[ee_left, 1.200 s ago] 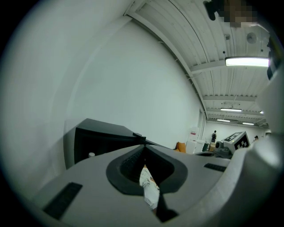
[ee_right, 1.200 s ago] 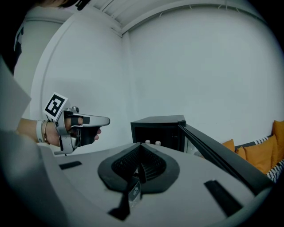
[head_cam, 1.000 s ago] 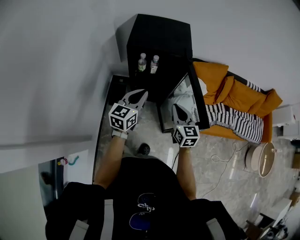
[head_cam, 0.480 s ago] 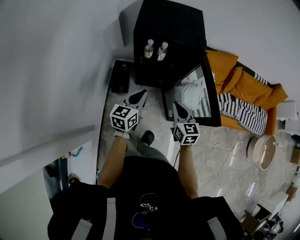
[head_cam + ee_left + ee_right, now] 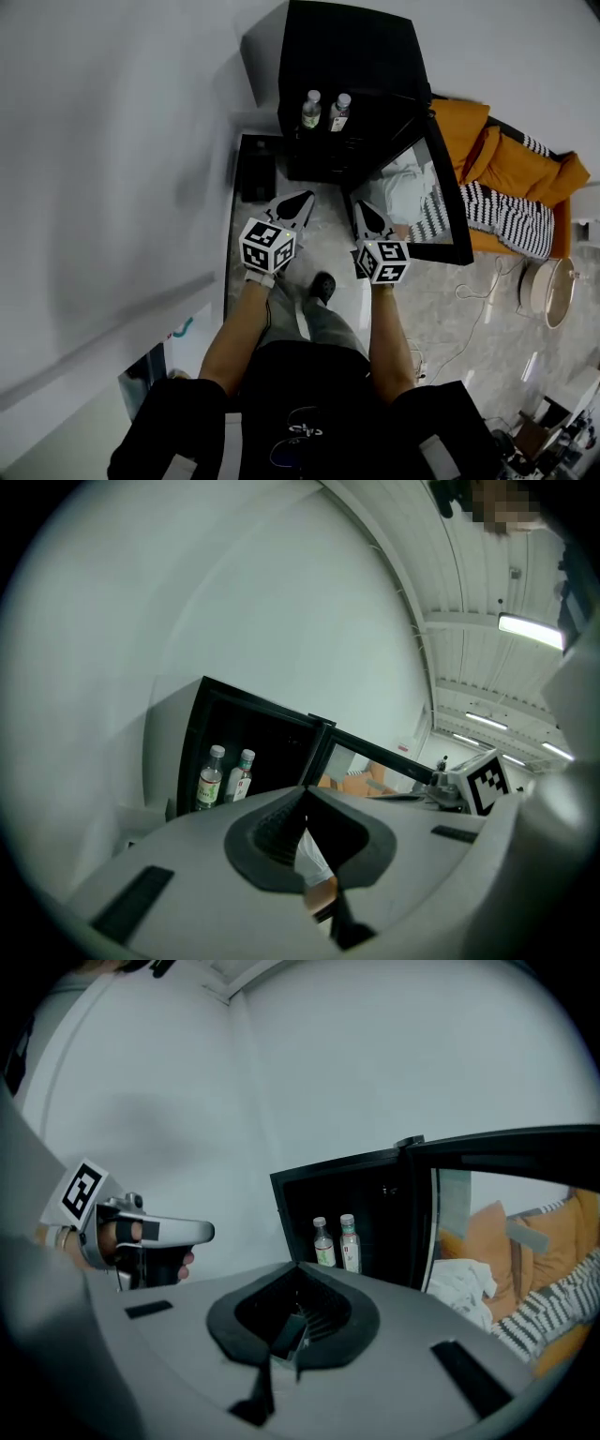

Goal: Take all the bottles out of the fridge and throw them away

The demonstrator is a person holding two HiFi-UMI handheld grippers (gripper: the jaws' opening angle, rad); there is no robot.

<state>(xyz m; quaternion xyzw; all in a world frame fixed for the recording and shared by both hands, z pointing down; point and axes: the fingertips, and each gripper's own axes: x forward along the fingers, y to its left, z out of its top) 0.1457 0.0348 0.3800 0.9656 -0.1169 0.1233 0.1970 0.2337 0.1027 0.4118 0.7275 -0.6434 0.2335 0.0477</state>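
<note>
Head view, left gripper (image 5: pixel 306 197), right gripper (image 5: pixel 362 205), fingers (image 5: pixel 187 883) closed, empty, bottles (image 5: pixel 311 111) in fridge (image 5: pixel 347 47)

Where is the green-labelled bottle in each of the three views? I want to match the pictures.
Head view: green-labelled bottle near top centre, inside the fridge, left of the other bottle.
Left gripper view: bottle left of centre, above the jaws.
Right gripper view: bottle at centre, above the jaws.
Shared landmark: the open fridge door, right of the bottle in every view.
</note>
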